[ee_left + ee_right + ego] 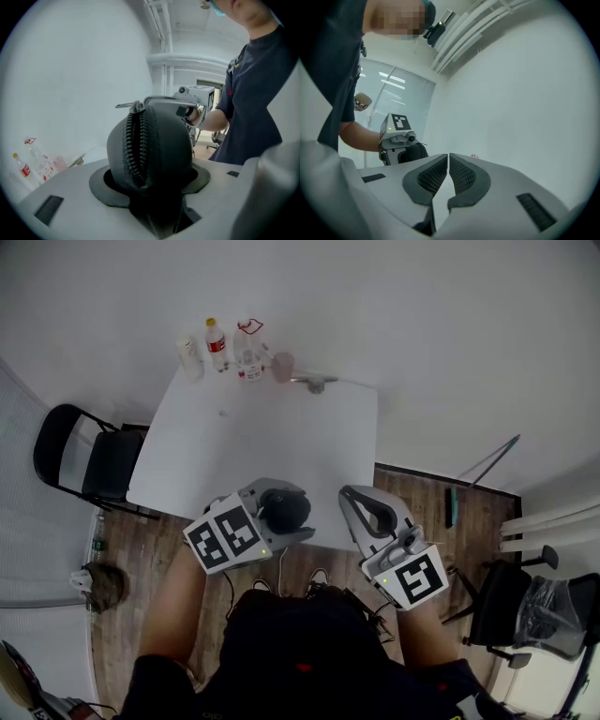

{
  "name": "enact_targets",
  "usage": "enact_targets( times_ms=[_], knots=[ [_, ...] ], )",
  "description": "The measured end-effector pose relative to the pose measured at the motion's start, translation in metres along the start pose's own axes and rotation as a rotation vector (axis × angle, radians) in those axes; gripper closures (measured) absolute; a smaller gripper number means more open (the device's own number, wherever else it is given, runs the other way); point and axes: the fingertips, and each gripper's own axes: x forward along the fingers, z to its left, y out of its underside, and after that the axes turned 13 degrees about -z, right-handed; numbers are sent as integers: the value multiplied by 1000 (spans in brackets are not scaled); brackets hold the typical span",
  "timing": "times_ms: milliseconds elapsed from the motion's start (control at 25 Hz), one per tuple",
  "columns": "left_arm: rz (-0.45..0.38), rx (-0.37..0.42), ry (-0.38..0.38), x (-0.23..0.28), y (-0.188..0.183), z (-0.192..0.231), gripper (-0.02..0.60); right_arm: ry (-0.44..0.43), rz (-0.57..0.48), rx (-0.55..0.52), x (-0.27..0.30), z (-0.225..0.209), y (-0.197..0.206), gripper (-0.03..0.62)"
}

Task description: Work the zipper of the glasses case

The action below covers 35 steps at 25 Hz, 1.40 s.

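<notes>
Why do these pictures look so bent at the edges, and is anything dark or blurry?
Head view: the wide lens bows the edges of the table; light is even. Left gripper view: black corners; the glasses case is dark, yet its zipper shows clearly; the bottles look soft. Right gripper view: same round frame; the shut right gripper is sharp.

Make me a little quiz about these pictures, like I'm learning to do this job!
1. Which claw grips the glasses case? A) left claw B) right claw C) neither
2. True or false: the right claw stands wide open.
3. Fill in (near or far): seen from the head view, the bottles stand at the ___ end of the table.
Key: 1 A; 2 false, it is shut and empty; 3 far.
</notes>
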Motion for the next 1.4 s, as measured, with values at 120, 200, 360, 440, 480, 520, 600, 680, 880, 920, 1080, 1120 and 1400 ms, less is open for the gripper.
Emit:
enact_targets(
  times_ms=[120, 200, 360, 440, 480, 520, 600, 680, 880, 920, 1080, 1120, 1400],
  knots=[
    [-114, -20, -113, -12, -17, 12, 314, 50, -7, 52, -5, -7, 2, 574],
    [-190, -53, -205, -24, -26, 25, 314, 83, -23, 107, -7, -9, 1, 574],
    [-340, -105, -385, -62, -36, 48, 314, 156, -49, 213, -9, -12, 2, 574],
    [-430, -121, -458, -89, -44, 54, 314, 191, -42, 232, -10, -12, 5, 574],
    [-472, -124, -493, -104, -48, 56, 314, 209, -40, 238, -12, -11, 6, 574],
    [-509, -124, -528, -119, -53, 57, 314, 228, -42, 242, -12, -10, 5, 574],
    [-572, -116, -587, -150, -62, 58, 314, 276, -49, 235, -13, -11, 1, 574],
    [-620, -107, -626, -174, -68, 59, 314, 306, -56, 221, -12, -12, -5, 574],
    [-645, -93, -721, -197, -68, 49, 314, 286, -85, 151, -8, -4, -28, 574],
    [-661, -88, -751, -202, -70, 48, 314, 287, -92, 133, -8, -5, -33, 574],
    [-753, -47, -880, -230, -89, 45, 314, 307, -135, 76, -19, -24, -62, 576],
    [-771, -48, -894, -235, -95, 43, 314, 309, -147, 68, -24, -30, -70, 576],
    [-725, -25, -951, -235, -104, 40, 314, 345, -160, 3, -52, -75, -83, 577]
  ],
)
